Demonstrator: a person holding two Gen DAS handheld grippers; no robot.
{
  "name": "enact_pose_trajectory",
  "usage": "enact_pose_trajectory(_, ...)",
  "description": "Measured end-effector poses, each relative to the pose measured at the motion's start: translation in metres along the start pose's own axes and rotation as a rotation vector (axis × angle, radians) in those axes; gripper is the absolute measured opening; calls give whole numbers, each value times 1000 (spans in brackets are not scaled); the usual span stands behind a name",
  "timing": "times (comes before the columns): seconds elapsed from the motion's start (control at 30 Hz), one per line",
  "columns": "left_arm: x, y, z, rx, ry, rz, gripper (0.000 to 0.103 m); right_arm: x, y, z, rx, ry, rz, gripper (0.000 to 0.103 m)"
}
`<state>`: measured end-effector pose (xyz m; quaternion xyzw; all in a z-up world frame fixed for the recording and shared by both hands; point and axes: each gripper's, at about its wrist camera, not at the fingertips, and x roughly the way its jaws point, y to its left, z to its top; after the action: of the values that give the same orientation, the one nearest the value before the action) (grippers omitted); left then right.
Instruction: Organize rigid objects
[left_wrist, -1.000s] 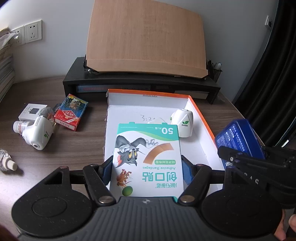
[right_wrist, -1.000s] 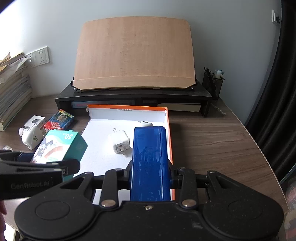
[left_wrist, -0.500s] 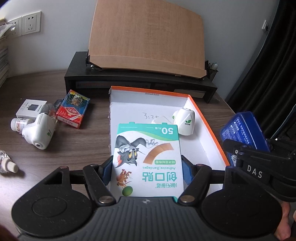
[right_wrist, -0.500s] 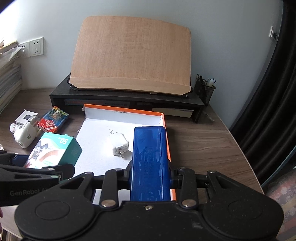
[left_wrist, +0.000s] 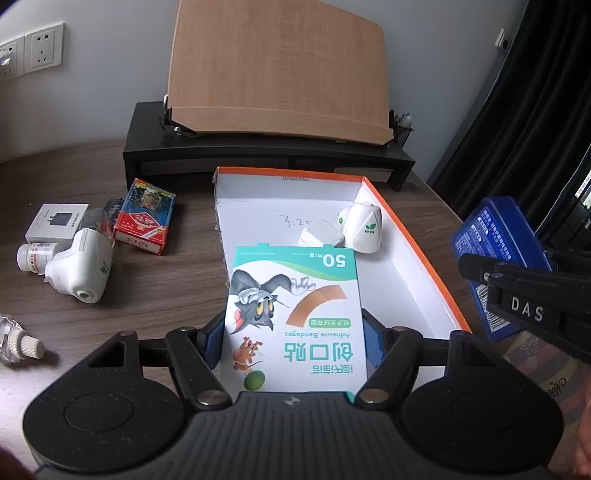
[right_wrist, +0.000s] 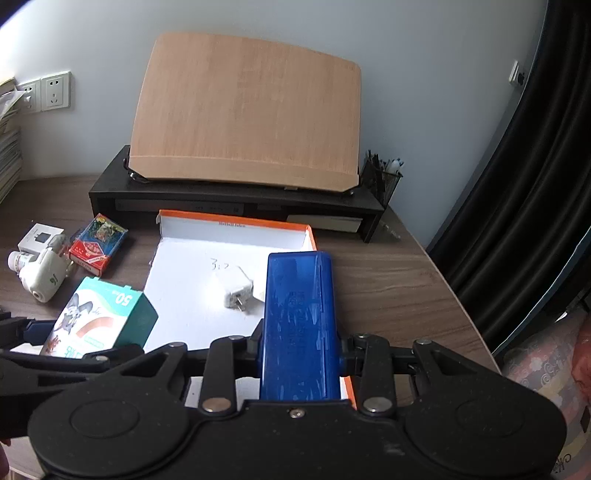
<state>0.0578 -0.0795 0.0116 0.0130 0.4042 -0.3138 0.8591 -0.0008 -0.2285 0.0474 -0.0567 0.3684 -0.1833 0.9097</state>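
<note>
Gripping bandage box betw L jaws, blue case betw R jaws, both over orange-rimmed tray.

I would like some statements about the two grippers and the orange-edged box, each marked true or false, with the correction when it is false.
1. The left gripper is shut on the bandage box. True.
2. The right gripper is open and holds nothing. False: it is shut on the blue case.
3. A white charger plug lies inside the orange-edged box. True.
4. The red card pack lies inside the orange-edged box. False: it lies on the table, left of the box.
5. The wooden board lies flat on the table. False: it leans on the black stand.
</note>
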Motion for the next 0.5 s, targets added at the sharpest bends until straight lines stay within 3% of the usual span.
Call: enact_pose_trajectory(0.5, 3, -1, 15, -23, -41, 34, 72, 8, -4, 10, -23, -20, 8, 40)
